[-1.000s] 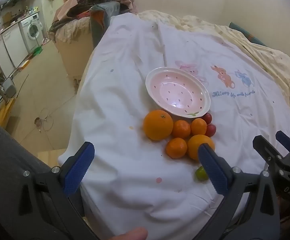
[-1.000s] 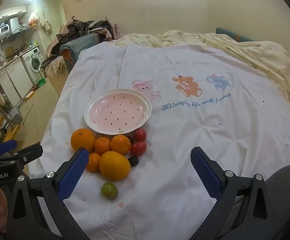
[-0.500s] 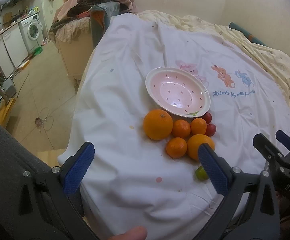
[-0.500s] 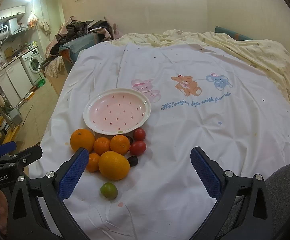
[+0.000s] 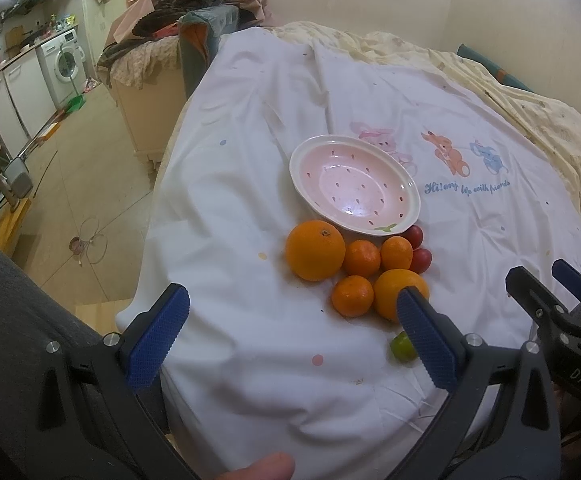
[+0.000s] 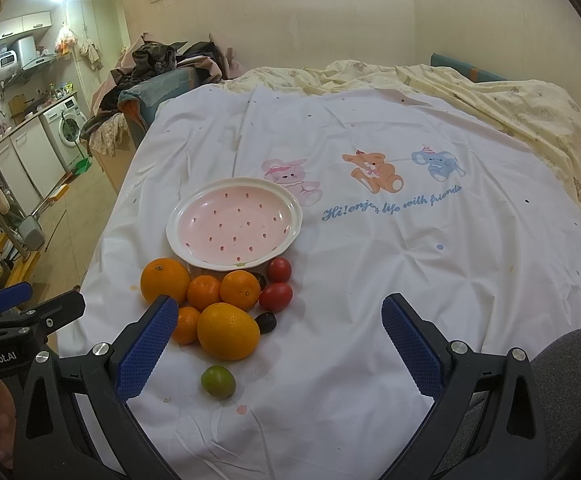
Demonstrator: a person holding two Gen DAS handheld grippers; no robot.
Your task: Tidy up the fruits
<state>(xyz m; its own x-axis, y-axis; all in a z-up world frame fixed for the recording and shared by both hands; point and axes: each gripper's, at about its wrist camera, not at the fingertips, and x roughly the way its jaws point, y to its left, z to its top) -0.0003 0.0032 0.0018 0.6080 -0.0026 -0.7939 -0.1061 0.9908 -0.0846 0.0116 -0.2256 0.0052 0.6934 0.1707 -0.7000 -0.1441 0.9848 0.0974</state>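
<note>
A cluster of fruit lies on a bed covered by a white sheet (image 6: 370, 288), just in front of an empty pink dish (image 6: 234, 224) with a white rim. Both handheld grippers hover low over the near edge of the bed, each with its jaws spread wide and holding nothing. Seen from the right gripper (image 6: 274, 344), the fruit sits ahead and to the left of the gap between the jaws: a small green fruit (image 6: 218, 382) lies closest, just inside the left jaw, with a large yellow-orange citrus (image 6: 228, 331) beyond it, then smaller tangerines, a big orange (image 6: 165, 280), two red tomato-like fruits and two small dark ones. Seen from the left gripper (image 5: 290, 340), the same pile lies ahead and toward its right jaw, whose blue pad overlaps the yellow-orange citrus (image 5: 394, 288) in view; the green fruit (image 5: 401, 346) peeks out just left of that pad. The round fruits have no long axis to align with. By my judgement, the green fruit is the nearest pick for either gripper, and the dish lies straight beyond the pile.
</note>
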